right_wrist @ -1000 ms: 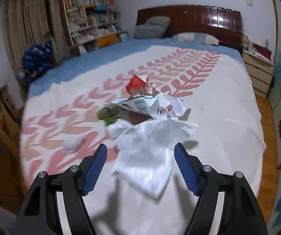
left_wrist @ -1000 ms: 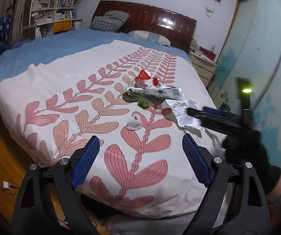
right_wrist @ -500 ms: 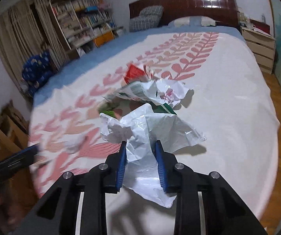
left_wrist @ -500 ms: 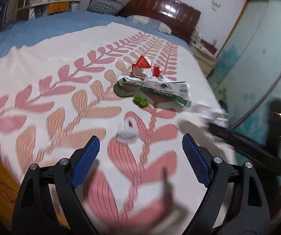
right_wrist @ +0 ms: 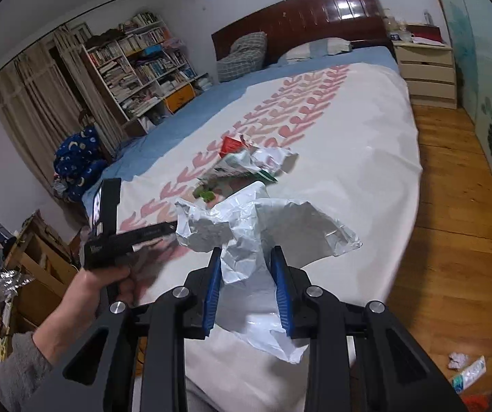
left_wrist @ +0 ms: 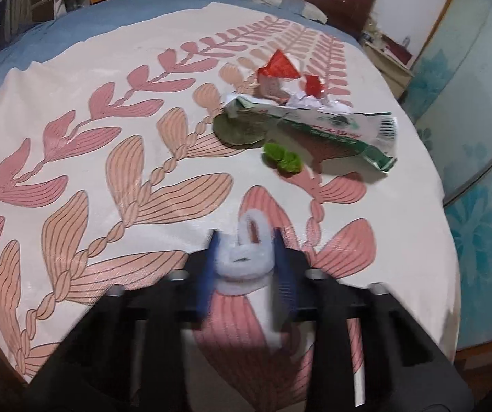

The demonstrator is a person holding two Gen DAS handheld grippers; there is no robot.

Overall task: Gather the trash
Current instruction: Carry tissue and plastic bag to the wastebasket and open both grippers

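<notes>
On the bed's cream quilt with pink leaf print [left_wrist: 115,158], the left gripper [left_wrist: 246,267] has just been closing its jaws, and its blue pads now press on a small white crumpled loop of paper [left_wrist: 246,257] lying on the quilt near the foot edge. The right gripper [right_wrist: 247,281] is clamped on a crumpled white plastic bag [right_wrist: 256,226], held above the quilt's near edge; what the bag contains cannot be seen. Beyond both, in the middle of the quilt, lies a heap of rubbish: a white and green printed wrapper [left_wrist: 331,127], a red pointed wrapper [left_wrist: 278,65], a dull green round leaf [left_wrist: 239,130] and a bright green scrap [left_wrist: 282,158], close together.
</notes>
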